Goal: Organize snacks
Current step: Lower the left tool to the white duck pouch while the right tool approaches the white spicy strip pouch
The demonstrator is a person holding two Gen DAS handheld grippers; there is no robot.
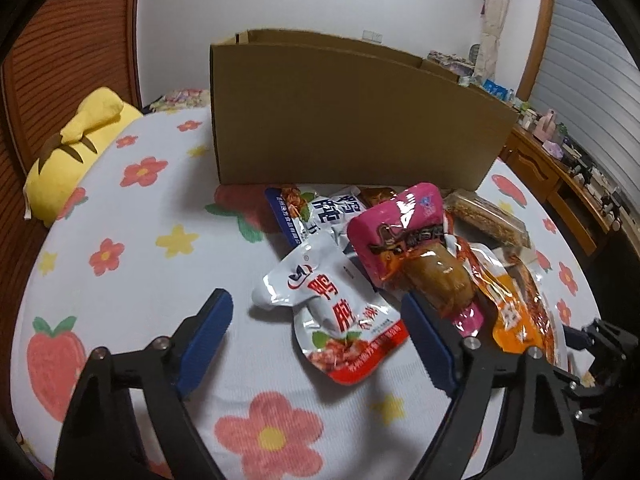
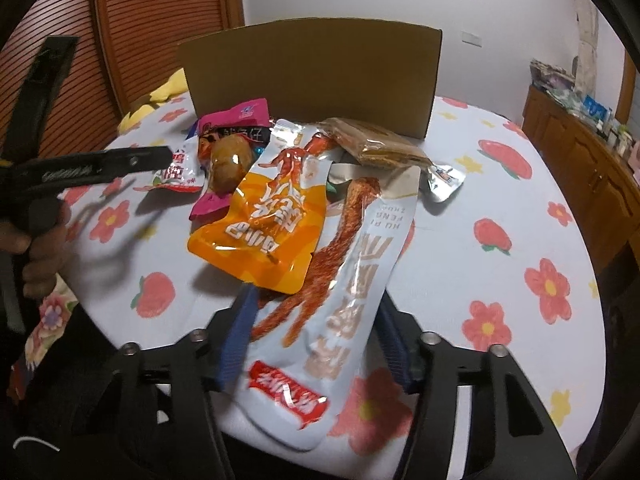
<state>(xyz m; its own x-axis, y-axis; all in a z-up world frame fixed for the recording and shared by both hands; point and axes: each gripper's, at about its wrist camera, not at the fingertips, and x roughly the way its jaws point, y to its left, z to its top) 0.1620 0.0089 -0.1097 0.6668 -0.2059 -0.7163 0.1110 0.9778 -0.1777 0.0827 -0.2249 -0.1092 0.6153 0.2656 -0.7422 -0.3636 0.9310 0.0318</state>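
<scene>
Left wrist view: the left gripper (image 1: 316, 320) hovers with its blue-padded fingers (image 1: 208, 332) wide apart and holding nothing. Between them lies a white foil snack pouch with red lettering (image 1: 332, 312) on the flower-printed bedsheet (image 1: 132, 264). Just past the right-hand finger sits a pink packet showing a brown braised piece (image 1: 412, 248), with an orange pouch (image 1: 516, 312) beyond it. Ahead of the fingertips stands the open brown cardboard box (image 1: 352, 120), probably where the snacks belong.

Right wrist view: the right gripper (image 2: 316, 344) has its fingers spread either side of a long pale-blue chicken-feet pouch (image 2: 348, 280); whether they press it I cannot tell. The orange pouch overlaps it just ahead, and a clear-wrapped brown cracker pack (image 2: 380, 144) lies further on, before the box.
</scene>
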